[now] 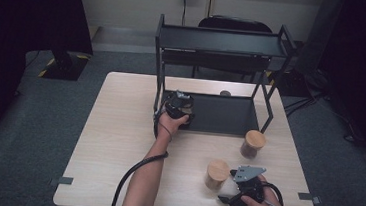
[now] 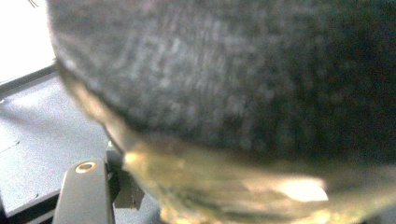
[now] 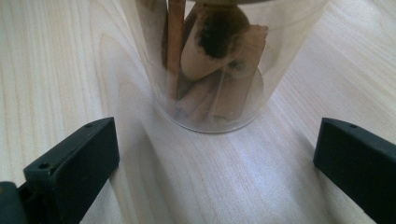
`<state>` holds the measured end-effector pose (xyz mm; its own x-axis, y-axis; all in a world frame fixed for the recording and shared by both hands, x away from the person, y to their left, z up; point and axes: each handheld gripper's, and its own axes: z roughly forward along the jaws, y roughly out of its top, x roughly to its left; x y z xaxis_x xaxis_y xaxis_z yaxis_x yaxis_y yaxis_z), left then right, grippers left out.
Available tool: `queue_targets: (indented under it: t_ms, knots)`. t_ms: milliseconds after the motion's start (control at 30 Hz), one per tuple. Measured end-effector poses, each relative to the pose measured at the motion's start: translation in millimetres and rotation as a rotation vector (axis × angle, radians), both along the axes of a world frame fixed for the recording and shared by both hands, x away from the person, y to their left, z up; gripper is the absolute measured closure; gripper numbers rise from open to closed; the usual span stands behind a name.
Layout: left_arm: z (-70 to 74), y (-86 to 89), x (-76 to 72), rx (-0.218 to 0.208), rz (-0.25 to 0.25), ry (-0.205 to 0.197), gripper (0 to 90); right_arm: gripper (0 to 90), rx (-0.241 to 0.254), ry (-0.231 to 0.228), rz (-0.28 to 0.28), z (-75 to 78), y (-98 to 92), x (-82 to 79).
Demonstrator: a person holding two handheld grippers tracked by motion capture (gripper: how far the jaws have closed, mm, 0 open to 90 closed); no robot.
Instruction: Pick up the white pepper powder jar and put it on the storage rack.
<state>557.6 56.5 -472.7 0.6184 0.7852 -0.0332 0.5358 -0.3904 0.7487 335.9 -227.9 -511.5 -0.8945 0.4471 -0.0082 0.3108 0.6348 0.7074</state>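
From the high view, the left claw (image 1: 178,107) sits at the rack's (image 1: 221,40) lower shelf, twelve o'clock of the surface (image 1: 117,142); two lidded jars stand at four o'clock, the near jar (image 1: 217,174) just left of the right claw (image 1: 235,198). In the left claw view, that claw is clenched on a jar (image 2: 243,93) with dark contents, pressed close to the lens. In the right claw view, the claw is released, jaws wide, the near jar (image 3: 215,70) of cinnamon sticks ahead at twelve o'clock. It looks light, rigid, smooth and slippery; best gripped mid-wall, below the lid.
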Motion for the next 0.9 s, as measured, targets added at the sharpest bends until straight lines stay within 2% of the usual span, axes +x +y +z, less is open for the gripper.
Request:
queue_targets:
  t_ms: [633, 733, 900]
  knots:
    - [-3.8, -1.2, 6.3, -0.012, 0.033, -0.002, 31.2, 0.0, 0.0, 0.0, 0.0, 0.0, 0.0, 0.0]
    - [-4.6, -1.0, 6.8, -0.001, 0.032, -0.001, 31.2, 0.0, -0.001, 0.0, 0.001, 0.0, 0.0, 0.0]
    - [-5.3, 1.7, 8.1, -0.024, 0.049, 0.001, 31.2, 0.0, 0.0, 0.0, 0.0, 0.0, 0.0, 0.0]
